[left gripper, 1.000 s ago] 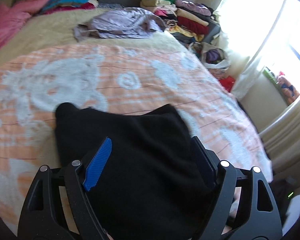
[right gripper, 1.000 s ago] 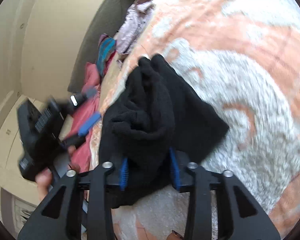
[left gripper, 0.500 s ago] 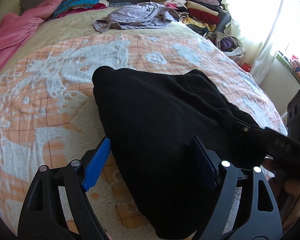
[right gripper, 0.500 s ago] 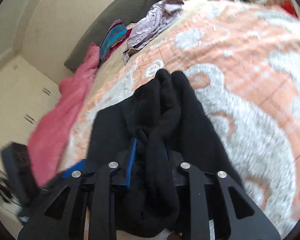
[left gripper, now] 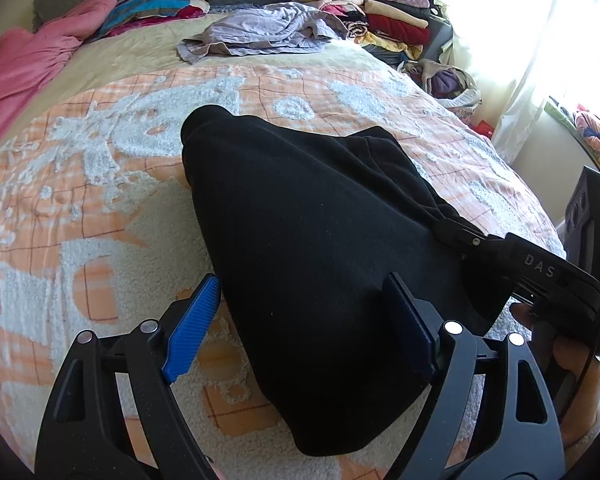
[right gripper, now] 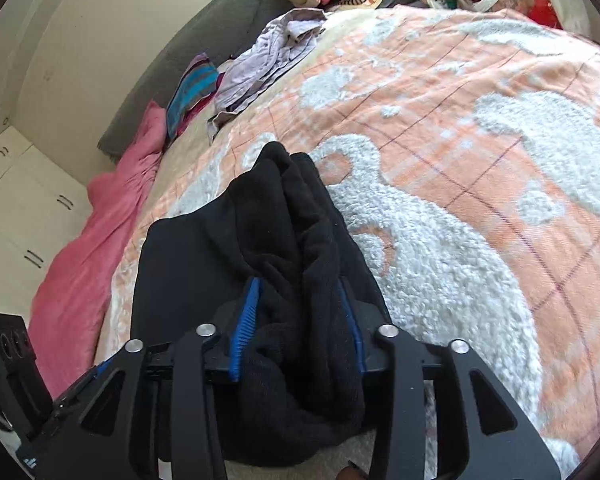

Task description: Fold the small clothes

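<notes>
A black garment (left gripper: 312, 240) lies spread on the orange-and-white bedspread (left gripper: 100, 184). My left gripper (left gripper: 300, 324) hangs open just above its near end: one blue pad is beside the left edge, the other over the cloth, neither pressing. At the garment's right edge my right gripper (left gripper: 454, 234) holds a bunched fold. In the right wrist view that bunch of black garment (right gripper: 296, 280) fills the gap of my right gripper (right gripper: 298, 320). Its jaws are opening, with the pads still against the cloth.
A crumpled lilac shirt (left gripper: 260, 32) lies at the far end of the bed. A pink blanket (left gripper: 28, 56) and striped cloth (left gripper: 156, 4) sit at the far left. Stacked folded clothes (left gripper: 380, 8) and a full bag (left gripper: 448, 80) stand beyond the bed's right side by the window.
The garment has come down and spread flatter on the bedspread. The left gripper drew back toward its near end. The right gripper rolled, squeezed the bunch tighter, then widened again.
</notes>
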A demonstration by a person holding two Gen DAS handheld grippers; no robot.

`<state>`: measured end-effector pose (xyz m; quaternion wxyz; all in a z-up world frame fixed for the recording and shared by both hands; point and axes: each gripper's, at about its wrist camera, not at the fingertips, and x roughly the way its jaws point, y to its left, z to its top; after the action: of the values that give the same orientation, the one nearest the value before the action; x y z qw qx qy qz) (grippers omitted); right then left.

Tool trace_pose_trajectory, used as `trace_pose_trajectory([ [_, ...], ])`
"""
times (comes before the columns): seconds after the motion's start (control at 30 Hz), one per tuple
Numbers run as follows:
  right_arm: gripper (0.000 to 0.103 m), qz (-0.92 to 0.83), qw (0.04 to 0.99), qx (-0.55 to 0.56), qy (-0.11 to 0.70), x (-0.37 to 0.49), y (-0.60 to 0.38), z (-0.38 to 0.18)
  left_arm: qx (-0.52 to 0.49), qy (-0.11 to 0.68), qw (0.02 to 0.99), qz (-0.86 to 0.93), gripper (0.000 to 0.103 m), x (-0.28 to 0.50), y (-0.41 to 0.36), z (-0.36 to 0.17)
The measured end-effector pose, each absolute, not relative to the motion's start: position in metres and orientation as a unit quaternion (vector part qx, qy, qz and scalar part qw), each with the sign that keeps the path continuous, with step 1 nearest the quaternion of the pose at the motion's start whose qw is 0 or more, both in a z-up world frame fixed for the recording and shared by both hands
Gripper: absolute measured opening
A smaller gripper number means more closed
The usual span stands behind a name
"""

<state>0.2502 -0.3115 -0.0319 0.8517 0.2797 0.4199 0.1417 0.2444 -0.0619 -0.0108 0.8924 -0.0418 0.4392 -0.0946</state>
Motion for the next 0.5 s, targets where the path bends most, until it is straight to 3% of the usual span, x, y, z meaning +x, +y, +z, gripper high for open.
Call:
trace_pose_trajectory([
  [0.17,0.054,0.121,0.864,0.274,0.404,0.233,-0.315,-0.019,-0.042,0.435,0.895,-0.091,0.078,0.235,-0.060,-0.009],
  [0.5,0.095,0.145,0.907,0.224,0.326,0.188,-0.316,0.030,-0.055,0.417,0.902,-0.098,0.085,0.209,-0.056,0.005],
])
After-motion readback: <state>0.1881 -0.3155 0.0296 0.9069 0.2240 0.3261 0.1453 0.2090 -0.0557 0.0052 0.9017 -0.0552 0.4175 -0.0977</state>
